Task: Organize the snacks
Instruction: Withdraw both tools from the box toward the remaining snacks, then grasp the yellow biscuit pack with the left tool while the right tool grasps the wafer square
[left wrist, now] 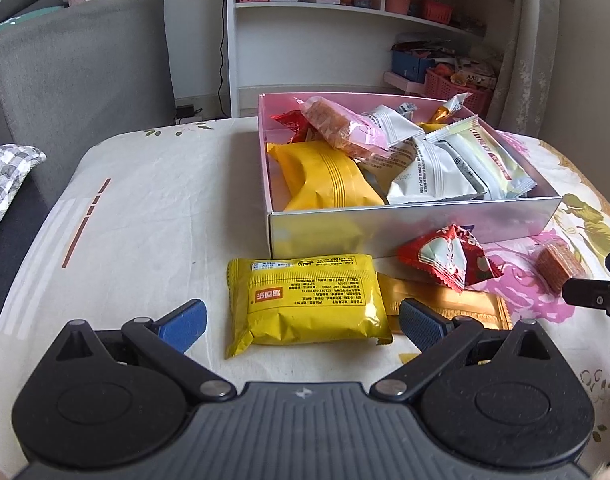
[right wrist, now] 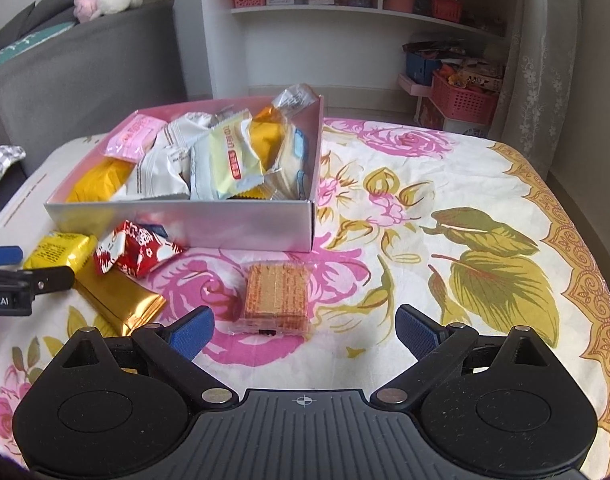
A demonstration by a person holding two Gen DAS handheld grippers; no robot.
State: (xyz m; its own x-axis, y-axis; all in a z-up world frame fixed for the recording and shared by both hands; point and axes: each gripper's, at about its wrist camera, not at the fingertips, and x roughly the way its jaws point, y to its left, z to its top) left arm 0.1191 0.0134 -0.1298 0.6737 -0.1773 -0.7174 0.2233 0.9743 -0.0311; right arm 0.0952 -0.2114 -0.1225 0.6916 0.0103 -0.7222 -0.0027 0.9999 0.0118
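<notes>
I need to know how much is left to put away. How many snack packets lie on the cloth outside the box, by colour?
Yellow packet: 1
Gold packet: 1
Red-and-white packet: 1
Clear-wrapped wafer pack: 1
Total: 4 outside the box.

Snack packets (left wrist: pixel 305 300) lie on the table (right wrist: pixel 485 184) before the box (left wrist: pixel 405 224) holding others.

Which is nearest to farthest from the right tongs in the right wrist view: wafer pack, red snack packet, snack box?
1. Wafer pack: just ahead of the open right tongs, slightly left of centre.
2. Red snack packet: farther, to the left, in front of the box.
3. Snack box: farthest, behind both.
</notes>
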